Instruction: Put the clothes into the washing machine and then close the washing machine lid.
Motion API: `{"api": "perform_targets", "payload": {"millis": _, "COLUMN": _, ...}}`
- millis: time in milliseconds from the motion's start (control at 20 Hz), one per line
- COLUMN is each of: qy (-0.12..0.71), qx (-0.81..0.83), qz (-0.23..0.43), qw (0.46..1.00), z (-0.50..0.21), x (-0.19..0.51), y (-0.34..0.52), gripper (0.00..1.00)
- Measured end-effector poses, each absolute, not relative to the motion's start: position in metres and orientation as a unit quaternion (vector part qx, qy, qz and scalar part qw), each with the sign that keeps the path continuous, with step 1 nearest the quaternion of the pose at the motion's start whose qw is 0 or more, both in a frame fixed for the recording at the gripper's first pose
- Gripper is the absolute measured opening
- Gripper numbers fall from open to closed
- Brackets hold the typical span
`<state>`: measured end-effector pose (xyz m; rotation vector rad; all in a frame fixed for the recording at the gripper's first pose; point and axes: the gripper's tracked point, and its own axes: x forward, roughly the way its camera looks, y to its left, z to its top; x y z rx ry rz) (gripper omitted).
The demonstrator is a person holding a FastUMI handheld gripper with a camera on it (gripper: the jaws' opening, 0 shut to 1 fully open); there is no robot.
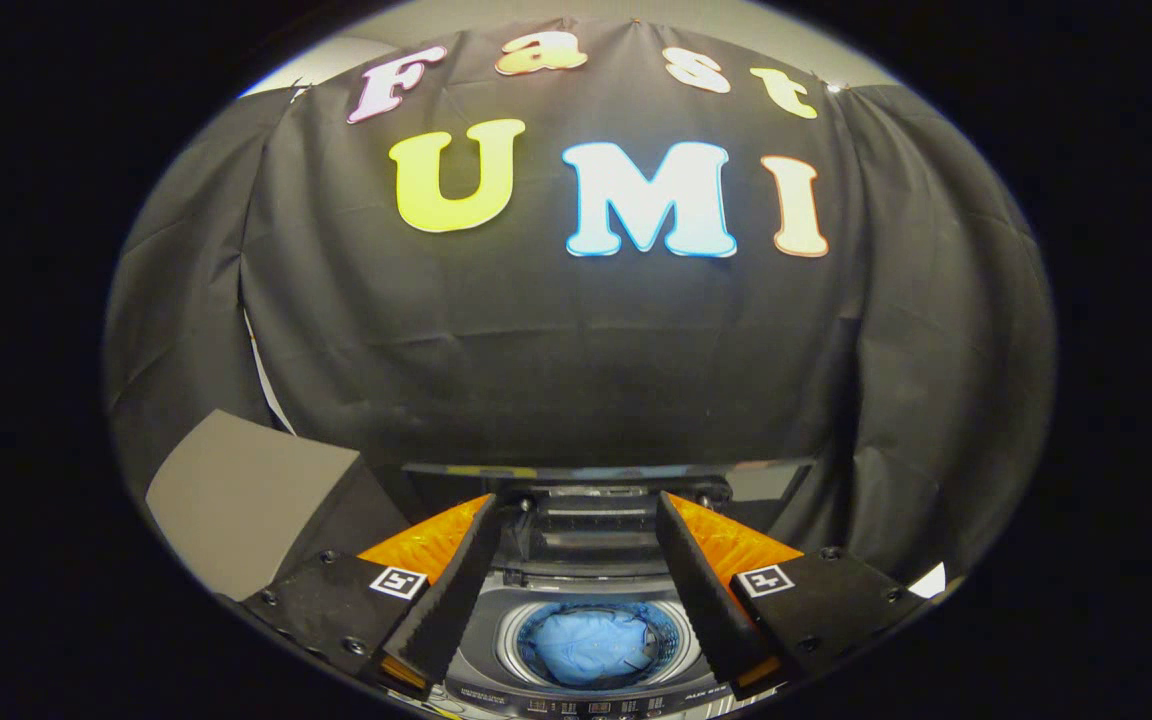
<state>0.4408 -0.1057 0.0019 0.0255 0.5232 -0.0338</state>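
Starting at the left, we see a grey box (246, 500) standing beside the washing machine (496, 680), apart from our tool (576, 590) and playing no part in the job as far as we can judge. Moving inward, the tool's left finger (446, 600) and then its right finger (701, 590) frame the machine's round drum opening; the two are spread wide with nothing between them, so we are holding nothing. Between the fingers and below them, the light blue clothes (591, 648) lie bunched inside the drum, which tells us the first half of the task looks done. Just beyond the fingertips, the washing machine lid (606, 475) stands raised at the back of the machine, its upper edge running across in front of the black cloth wall. We judge that what is left is the closing: the tool must reach that raised lid and bring it down over the drum. To the right of the machine we see only draped cloth.
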Motion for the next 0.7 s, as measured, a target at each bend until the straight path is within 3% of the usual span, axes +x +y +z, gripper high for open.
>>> {"api": "perform_targets", "payload": {"millis": 350, "qy": 0.251, "qx": -0.013, "qz": 0.0, "qw": 0.968, "z": 0.011, "x": 0.507, "y": -0.083, "gripper": 0.97}}
{"api": "perform_targets", "payload": {"millis": 700, "qy": 0.298, "qx": -0.051, "qz": 0.005, "qw": 0.953, "z": -0.052, "x": 0.572, "y": -0.08, "gripper": 0.99}}
